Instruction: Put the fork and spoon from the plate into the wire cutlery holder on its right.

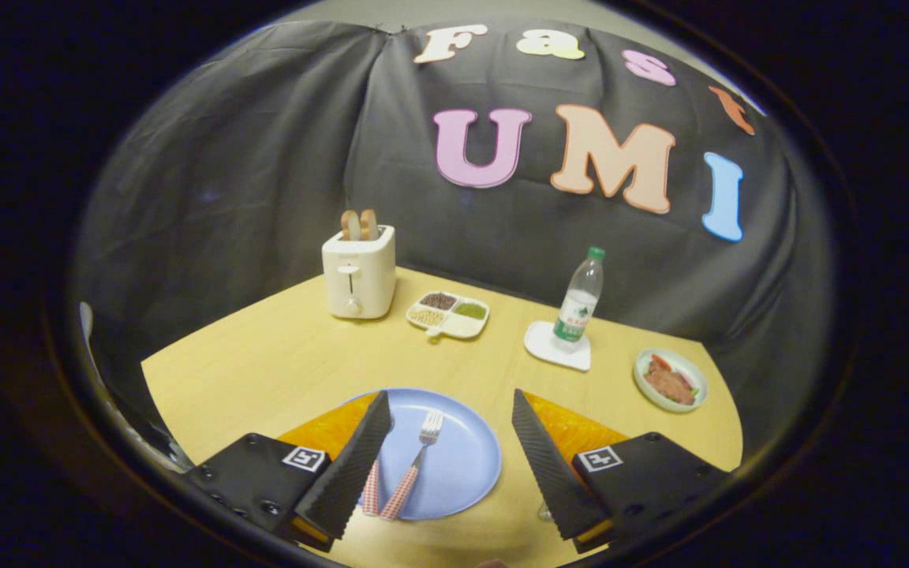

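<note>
Hovering tool (pixel 452 442) open, fork (pixel 413 469) tines fwd

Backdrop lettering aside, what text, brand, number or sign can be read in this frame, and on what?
Nothing quotable.
Water bottle label: print too small and blurred to read.
Square markers on the gripper body: coded patterns, no words.
Toaster, plate, fork: no text visible.
The gripper is open, with the fork between its fingers.
</note>
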`<state>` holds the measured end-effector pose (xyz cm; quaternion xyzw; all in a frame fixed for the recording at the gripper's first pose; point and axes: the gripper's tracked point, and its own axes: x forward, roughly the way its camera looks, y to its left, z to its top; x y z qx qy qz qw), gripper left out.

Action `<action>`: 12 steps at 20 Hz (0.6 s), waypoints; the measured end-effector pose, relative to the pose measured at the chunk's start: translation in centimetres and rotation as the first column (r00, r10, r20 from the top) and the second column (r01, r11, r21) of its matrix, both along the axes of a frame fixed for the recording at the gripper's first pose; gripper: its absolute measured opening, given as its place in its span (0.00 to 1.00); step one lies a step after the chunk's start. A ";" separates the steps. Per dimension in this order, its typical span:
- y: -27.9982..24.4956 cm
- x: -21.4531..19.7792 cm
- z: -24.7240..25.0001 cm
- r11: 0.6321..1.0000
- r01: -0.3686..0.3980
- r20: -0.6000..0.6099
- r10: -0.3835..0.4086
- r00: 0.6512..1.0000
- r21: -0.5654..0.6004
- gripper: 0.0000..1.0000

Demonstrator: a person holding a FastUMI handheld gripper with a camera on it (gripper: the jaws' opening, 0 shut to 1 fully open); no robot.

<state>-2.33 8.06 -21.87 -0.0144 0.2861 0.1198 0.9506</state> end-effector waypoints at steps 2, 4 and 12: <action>0.1 -0.5 -1.8 1.000 0.009 -0.064 -0.009 0.998 0.004 0.99; 0.3 -1.2 -3.9 1.000 0.002 -0.127 -0.002 0.992 -0.005 0.99; 0.7 -3.1 -9.0 0.990 -0.089 -0.272 0.057 0.961 -0.105 0.99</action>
